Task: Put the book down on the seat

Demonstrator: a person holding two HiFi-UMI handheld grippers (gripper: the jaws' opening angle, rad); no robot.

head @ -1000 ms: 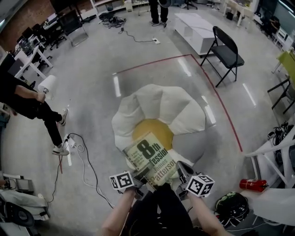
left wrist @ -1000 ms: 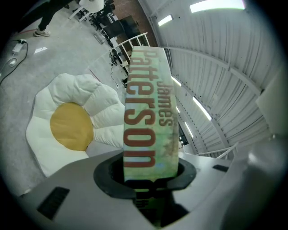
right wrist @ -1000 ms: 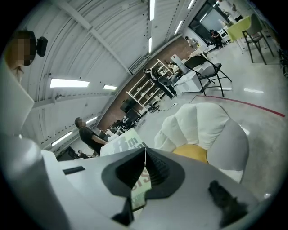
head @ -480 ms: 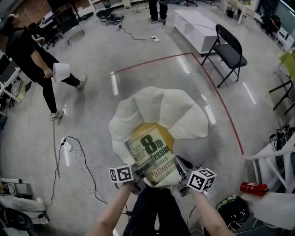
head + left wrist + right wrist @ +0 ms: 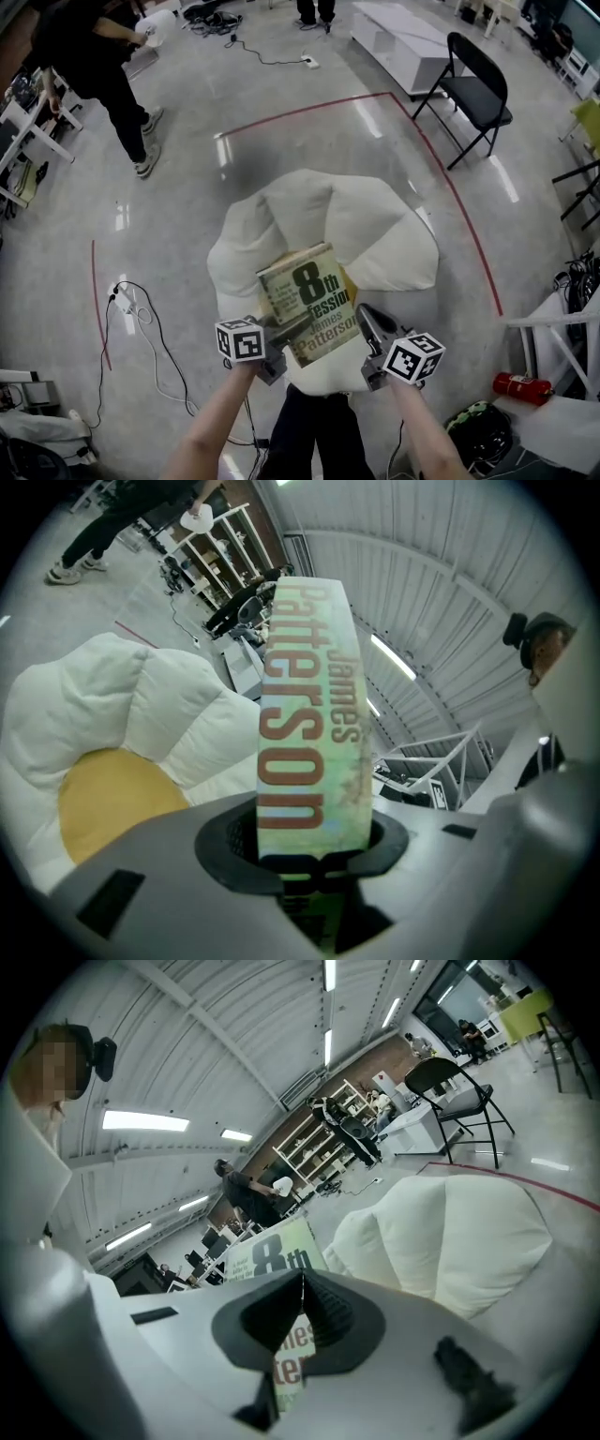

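A paperback book (image 5: 309,302) with a green-and-cream cover hangs above the seat, a white petal-shaped beanbag (image 5: 375,234); the book hides its yellow centre in the head view. My left gripper (image 5: 270,359) is shut on the book's near left corner. In the left gripper view the spine (image 5: 307,714) stands upright between the jaws of that gripper (image 5: 305,855), with the yellow centre (image 5: 112,799) below left. My right gripper (image 5: 368,330) lies along the book's right edge. In the right gripper view that gripper (image 5: 302,1283) has its tips together over the cover (image 5: 272,1255).
A black folding chair (image 5: 473,80) and a white bench (image 5: 403,42) stand at the back right. A red floor line (image 5: 450,197) runs past the seat. A cable with power strip (image 5: 127,305) lies left. A person (image 5: 94,56) walks at back left. A fire extinguisher (image 5: 520,384) lies right.
The book and both grippers have moved forward over the seat, and the book now covers the yellow centre. The person at left has walked toward the back.
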